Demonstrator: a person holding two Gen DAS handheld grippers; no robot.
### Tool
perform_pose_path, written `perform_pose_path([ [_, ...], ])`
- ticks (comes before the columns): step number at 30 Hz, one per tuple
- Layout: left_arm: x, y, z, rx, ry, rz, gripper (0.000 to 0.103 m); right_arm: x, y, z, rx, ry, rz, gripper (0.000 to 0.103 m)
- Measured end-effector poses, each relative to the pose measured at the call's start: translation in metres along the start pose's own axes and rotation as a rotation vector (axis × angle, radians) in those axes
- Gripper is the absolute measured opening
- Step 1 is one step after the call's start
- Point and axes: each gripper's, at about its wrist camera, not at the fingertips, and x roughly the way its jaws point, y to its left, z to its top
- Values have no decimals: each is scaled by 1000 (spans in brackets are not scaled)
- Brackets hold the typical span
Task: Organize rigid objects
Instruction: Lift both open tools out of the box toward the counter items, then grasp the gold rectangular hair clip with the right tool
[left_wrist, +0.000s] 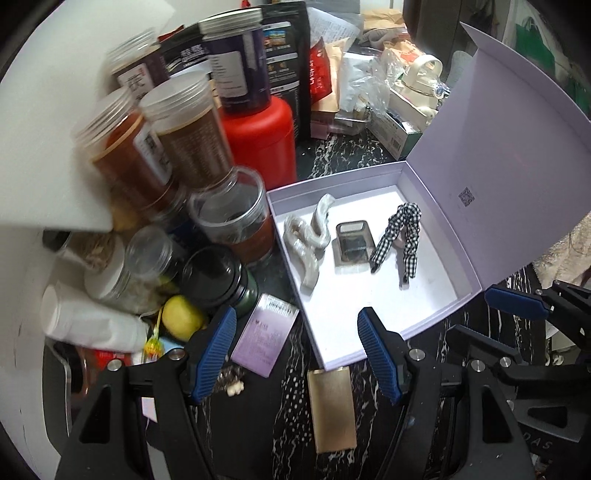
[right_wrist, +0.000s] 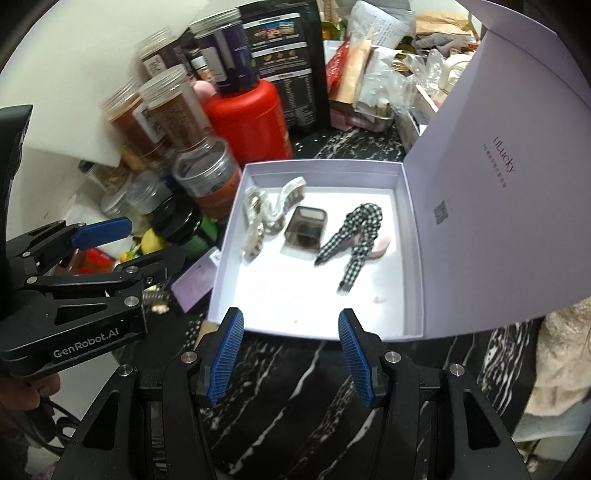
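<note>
An open lilac box (left_wrist: 334, 180) (right_wrist: 321, 169) stands on the black marble counter with its lid (left_wrist: 498, 166) (right_wrist: 498, 206) raised at the right. Inside lie two pearly hair claws (left_wrist: 308, 236) (right_wrist: 258, 216), a smoky square clip (left_wrist: 352, 242) (right_wrist: 304, 229) and a black-and-white checked bow clip (left_wrist: 400, 236) (right_wrist: 351, 234). My left gripper (left_wrist: 299, 350) hangs open above the box's near left corner, with nothing between its pads. My right gripper (right_wrist: 291, 356) hovers open over the box's near edge, also holding nothing. Each gripper shows at the edge of the other's view.
Plastic jars (left_wrist: 184, 129) (right_wrist: 166, 107), a red bottle (left_wrist: 258, 136) (right_wrist: 247, 122) and a black pouch (right_wrist: 288, 59) crowd the left and back. A purple card (left_wrist: 264, 338), a gold card (left_wrist: 332, 410) and a lemon (left_wrist: 181, 317) lie near the box. A cream cloth (right_wrist: 554, 362) lies at the right.
</note>
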Motion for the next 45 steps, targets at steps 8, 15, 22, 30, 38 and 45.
perform_pose_path([
  [8, -15, 17, -29, -58, -2, 18, 68, -5, 19, -18, -38, 10, 30, 53],
  [15, -27, 29, -51, -103, -6, 38, 68, -9, 36, -31, -71, 22, 57, 55],
  [22, -34, 45, -76, -167, -2, 47, 68, -7, 53, -43, -104, 47, 90, 57],
  [30, -41, 63, -108, -241, 6, 69, 68, 2, 72, -52, -140, 77, 135, 57],
  [38, -42, 75, -136, -285, 7, 66, 68, 18, 87, -62, -164, 123, 172, 57],
  [45, -33, 87, -152, -337, 32, 69, 68, 35, 96, -65, -172, 148, 198, 57],
])
